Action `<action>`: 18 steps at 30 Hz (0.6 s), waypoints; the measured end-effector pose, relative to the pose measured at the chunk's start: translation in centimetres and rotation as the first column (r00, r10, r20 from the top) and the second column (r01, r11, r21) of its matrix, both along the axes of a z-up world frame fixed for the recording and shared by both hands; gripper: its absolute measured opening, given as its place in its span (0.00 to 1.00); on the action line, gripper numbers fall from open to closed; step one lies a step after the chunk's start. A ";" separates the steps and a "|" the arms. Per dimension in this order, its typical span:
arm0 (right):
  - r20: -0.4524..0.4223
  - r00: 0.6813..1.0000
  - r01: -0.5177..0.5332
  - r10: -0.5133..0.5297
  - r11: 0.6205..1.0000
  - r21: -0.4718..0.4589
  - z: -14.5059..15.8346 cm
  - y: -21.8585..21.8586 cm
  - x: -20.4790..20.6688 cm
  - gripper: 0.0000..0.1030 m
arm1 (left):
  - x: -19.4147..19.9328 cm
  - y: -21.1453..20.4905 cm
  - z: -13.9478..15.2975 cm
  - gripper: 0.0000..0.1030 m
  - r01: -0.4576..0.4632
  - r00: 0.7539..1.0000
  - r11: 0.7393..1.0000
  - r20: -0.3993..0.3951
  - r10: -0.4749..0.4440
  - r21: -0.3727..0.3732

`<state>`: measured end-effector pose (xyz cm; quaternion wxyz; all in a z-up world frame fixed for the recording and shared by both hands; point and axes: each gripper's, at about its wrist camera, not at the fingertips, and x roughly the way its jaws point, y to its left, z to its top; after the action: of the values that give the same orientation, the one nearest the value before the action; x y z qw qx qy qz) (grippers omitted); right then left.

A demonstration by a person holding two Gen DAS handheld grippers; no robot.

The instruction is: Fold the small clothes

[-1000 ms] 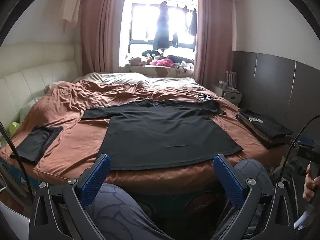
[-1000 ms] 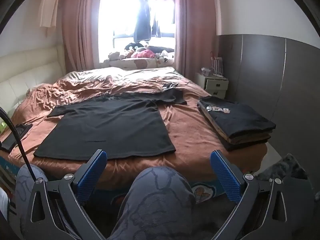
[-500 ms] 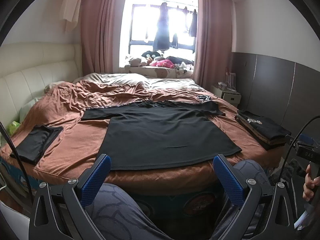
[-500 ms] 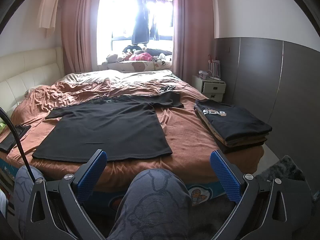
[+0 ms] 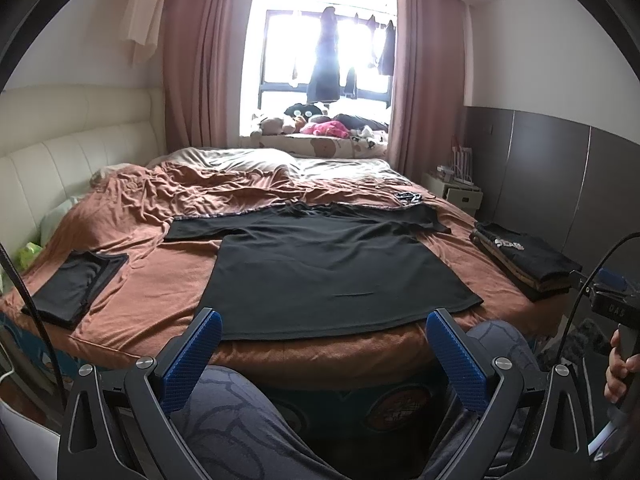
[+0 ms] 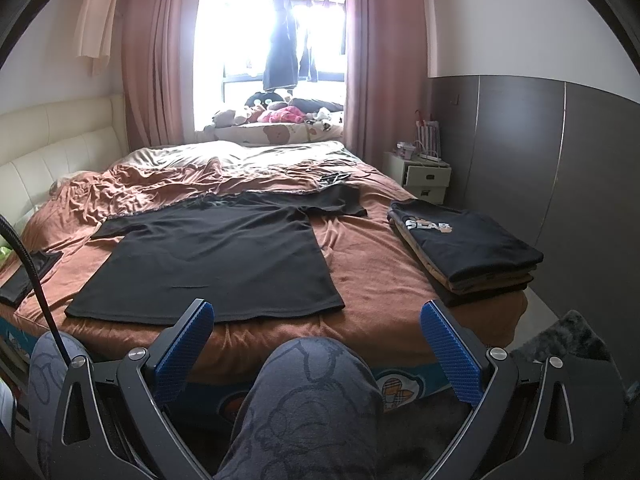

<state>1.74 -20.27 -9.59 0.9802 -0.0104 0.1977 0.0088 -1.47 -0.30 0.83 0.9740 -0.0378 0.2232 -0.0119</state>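
Observation:
A black T-shirt (image 5: 320,272) (image 6: 216,260) lies spread flat on the brown bedspread (image 5: 160,280), hem toward me, sleeves out to both sides. My left gripper (image 5: 322,344) is open and held back from the bed's near edge, above a person's knees, touching nothing. My right gripper (image 6: 316,336) is also open, off the bed, with a knee (image 6: 316,380) below it. A folded black garment (image 5: 76,288) rests at the bed's left edge. A stack of folded shirts (image 6: 464,252) (image 5: 524,260) sits at the right edge.
A cream headboard (image 5: 60,160) lines the left side. Rumpled bedding (image 5: 224,184) and small dark items (image 6: 334,177) lie at the far end under the window. A white nightstand (image 6: 426,178) stands at the far right. A hand (image 5: 620,364) holds the other gripper's handle.
Both grippers have lifted and tilted slightly, so the bed sits a little lower and farther in view. The shirt and stacks have not moved.

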 end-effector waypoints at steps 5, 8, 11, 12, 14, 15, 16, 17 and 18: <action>0.000 1.000 0.001 -0.001 1.000 -0.001 0.0 0.1 0.0 1.00 | -0.1 0.0 0.0 1.00 -0.001 1.000 1.000 0.000 0.001 0.000; 0.001 1.000 0.002 -0.002 1.000 -0.002 -0.2 0.2 -0.1 1.00 | -0.1 0.0 0.0 1.00 -0.001 1.000 1.000 0.000 0.001 0.000; -0.001 1.000 0.002 -0.002 1.000 -0.001 -0.2 0.2 -0.1 1.00 | -0.1 0.0 0.1 1.00 -0.002 1.000 1.000 -0.002 0.002 -0.001; 0.000 1.000 0.002 -0.002 1.000 -0.002 -0.2 0.2 -0.1 1.00 | -0.2 0.0 0.1 1.00 -0.003 1.000 1.000 -0.001 0.003 -0.001; 0.002 1.000 0.001 -0.001 1.000 -0.003 -0.2 0.2 -0.2 1.00 | -0.2 0.0 0.1 1.00 -0.003 1.000 1.000 -0.001 0.003 -0.003; 0.003 1.000 0.001 -0.001 1.000 -0.004 -0.2 0.2 -0.2 1.00 | -0.3 0.1 0.1 1.00 -0.004 1.000 1.000 0.000 0.004 -0.004; 0.004 1.000 0.001 -0.001 1.000 -0.005 -0.2 0.2 -0.2 1.00 | -0.3 0.1 0.1 1.00 -0.003 1.000 1.000 0.000 0.003 -0.003; 0.005 1.000 0.002 -0.002 1.000 -0.005 -0.2 0.2 -0.2 1.00 | -0.3 0.1 0.1 1.00 -0.003 1.000 1.000 0.000 0.003 -0.003; 0.005 1.000 0.002 -0.002 1.000 -0.004 -0.2 0.2 -0.3 1.00 | -0.3 0.1 0.2 1.00 -0.003 1.000 1.000 0.001 0.003 -0.003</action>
<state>1.48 -20.05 -9.83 0.9807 -0.0124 0.1950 0.0073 -1.78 -0.16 1.01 0.9740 -0.0397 0.2226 -0.0106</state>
